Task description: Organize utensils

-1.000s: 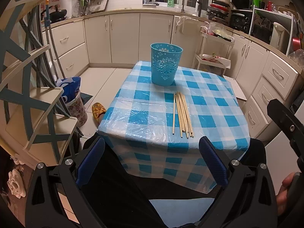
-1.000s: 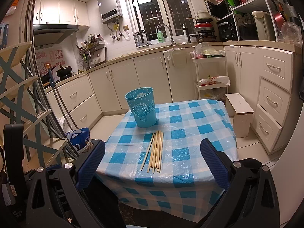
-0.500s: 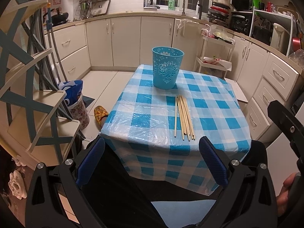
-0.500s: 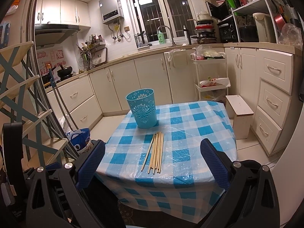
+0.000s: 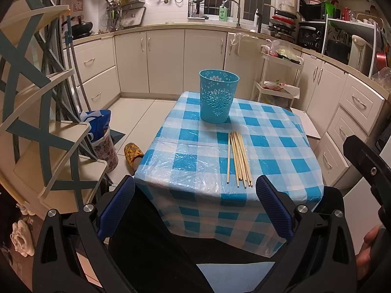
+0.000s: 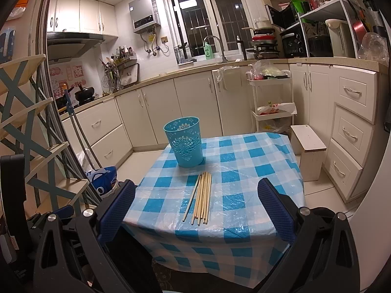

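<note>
Several loose chopsticks (image 5: 238,158) lie side by side near the table (image 5: 281,151) edge, just before the upright teal cup (image 5: 218,96); both my left gripper (image 5: 195,205) and right gripper (image 6: 196,207) hang wide apart, empty; risk: a clumsy pinch scatters sticks floorward or tips the cup.

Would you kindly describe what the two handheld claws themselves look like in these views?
Both look alike. The left claw and right claw have black, angular plastic frames with triangular cut-outs and silver screw heads. Each finger ends in a long blue pad with a fine dotted grip texture. No cables, markings or sleeves show; only bare fingertips appear at the left view's edge.
</note>
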A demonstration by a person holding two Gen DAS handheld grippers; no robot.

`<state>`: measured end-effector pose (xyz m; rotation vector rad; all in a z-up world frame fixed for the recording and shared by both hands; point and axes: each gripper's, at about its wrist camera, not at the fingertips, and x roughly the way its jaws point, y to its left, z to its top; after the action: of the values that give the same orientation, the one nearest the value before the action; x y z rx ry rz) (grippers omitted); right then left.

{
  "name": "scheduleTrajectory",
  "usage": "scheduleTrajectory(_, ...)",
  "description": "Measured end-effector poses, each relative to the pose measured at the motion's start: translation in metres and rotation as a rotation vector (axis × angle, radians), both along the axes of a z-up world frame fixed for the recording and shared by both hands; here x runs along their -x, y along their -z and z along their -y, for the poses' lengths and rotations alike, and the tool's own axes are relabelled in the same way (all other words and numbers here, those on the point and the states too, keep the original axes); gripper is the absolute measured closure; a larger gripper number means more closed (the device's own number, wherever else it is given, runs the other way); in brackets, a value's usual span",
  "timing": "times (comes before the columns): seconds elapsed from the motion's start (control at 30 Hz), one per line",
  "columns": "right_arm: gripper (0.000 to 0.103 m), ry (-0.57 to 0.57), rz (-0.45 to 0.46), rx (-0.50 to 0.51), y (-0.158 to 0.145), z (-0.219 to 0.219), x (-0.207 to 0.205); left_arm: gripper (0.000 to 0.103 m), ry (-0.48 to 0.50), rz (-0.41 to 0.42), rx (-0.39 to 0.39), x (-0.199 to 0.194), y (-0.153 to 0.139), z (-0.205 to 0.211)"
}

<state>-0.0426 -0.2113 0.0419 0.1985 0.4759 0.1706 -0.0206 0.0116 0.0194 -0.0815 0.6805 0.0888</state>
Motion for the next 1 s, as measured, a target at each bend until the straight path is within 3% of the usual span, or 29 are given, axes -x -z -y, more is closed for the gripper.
scheduleTrajectory(1.0, 0.007, -0.007, -0.015, 0.001, 0.0026, -0.0031, 0.0015, 0.008, 0.002, -0.023, 0.003, 0.0017, 0.0072, 0.0086)
